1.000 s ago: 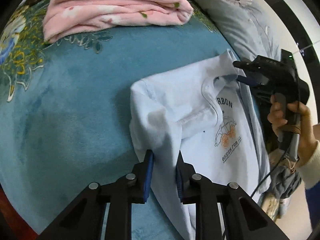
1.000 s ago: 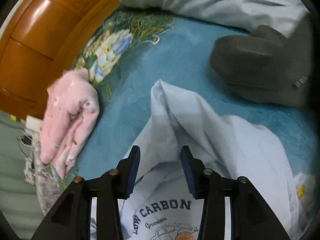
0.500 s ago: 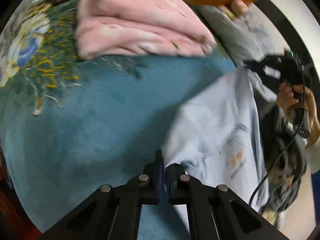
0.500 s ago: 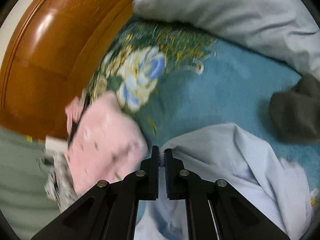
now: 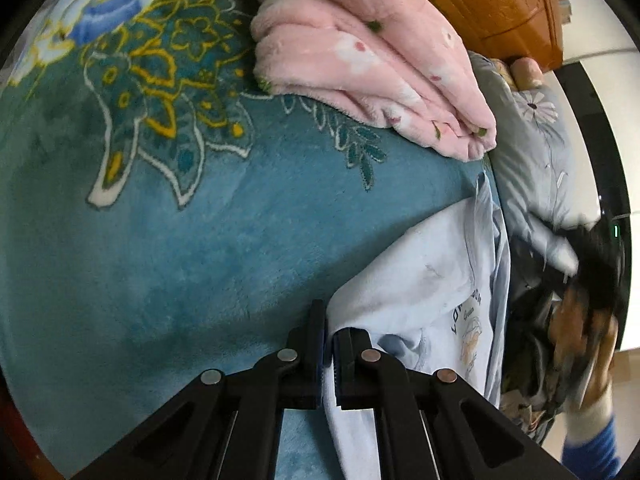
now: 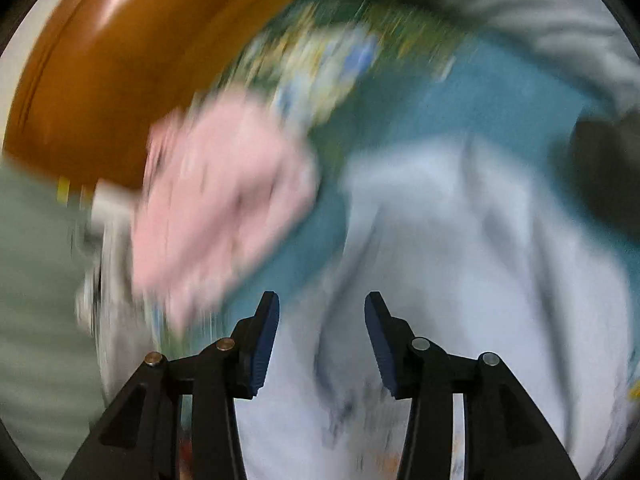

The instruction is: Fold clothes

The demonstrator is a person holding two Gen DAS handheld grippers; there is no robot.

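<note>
A light blue T-shirt (image 5: pixel 424 280) with a car print lies bunched on the teal floral blanket (image 5: pixel 168 240). In the left wrist view my left gripper (image 5: pixel 330 344) is shut on the shirt's near edge, and the cloth hangs down between its fingers. The right wrist view is motion-blurred. There my right gripper (image 6: pixel 322 332) stands open above the same T-shirt (image 6: pixel 460 248), with nothing between its fingers. At the far right of the left wrist view the right gripper (image 5: pixel 560 280) and a hand appear as a dark blur.
A folded pink fleece garment (image 5: pixel 368 60) lies at the back of the blanket, blurred in the right wrist view (image 6: pixel 224 192). A grey floral pillow (image 5: pixel 532 152) and a wooden headboard (image 5: pixel 500 8) stand behind. Something dark (image 6: pixel 604 176) sits right of the shirt.
Both grippers shut on the shirt and pulled it. My right gripper has since let go and opened, moving fast. The left one stays shut on the cloth, now nearer the pink garment.
</note>
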